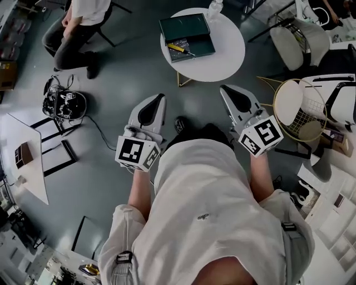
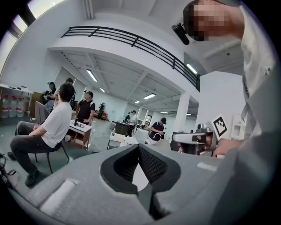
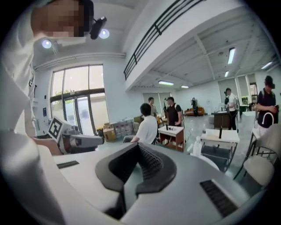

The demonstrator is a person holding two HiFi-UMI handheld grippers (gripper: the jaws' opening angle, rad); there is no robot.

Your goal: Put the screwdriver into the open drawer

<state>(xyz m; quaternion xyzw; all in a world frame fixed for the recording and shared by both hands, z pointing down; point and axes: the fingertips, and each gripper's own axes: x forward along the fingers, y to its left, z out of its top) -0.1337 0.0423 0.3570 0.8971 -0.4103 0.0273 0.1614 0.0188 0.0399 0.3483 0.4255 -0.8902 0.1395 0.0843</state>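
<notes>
A yellow-handled screwdriver (image 1: 179,49) lies inside a dark green open drawer (image 1: 199,25) on a round white table (image 1: 225,61) ahead of me in the head view. Both grippers are held close to my body, well short of the table, pointing forward and roughly level. My left gripper (image 1: 158,99) has its jaws together with nothing between them (image 2: 139,147). My right gripper (image 1: 227,89) is likewise shut and empty (image 3: 138,146). Each gripper view catches the other gripper off to its side, not the drawer.
A bottle (image 1: 214,8) stands at the table's far edge. A seated person (image 1: 78,30) is at the far left, gear with cables (image 1: 64,104) lies on the floor, and a wire basket chair (image 1: 303,114) and a white chair (image 1: 300,39) are on the right.
</notes>
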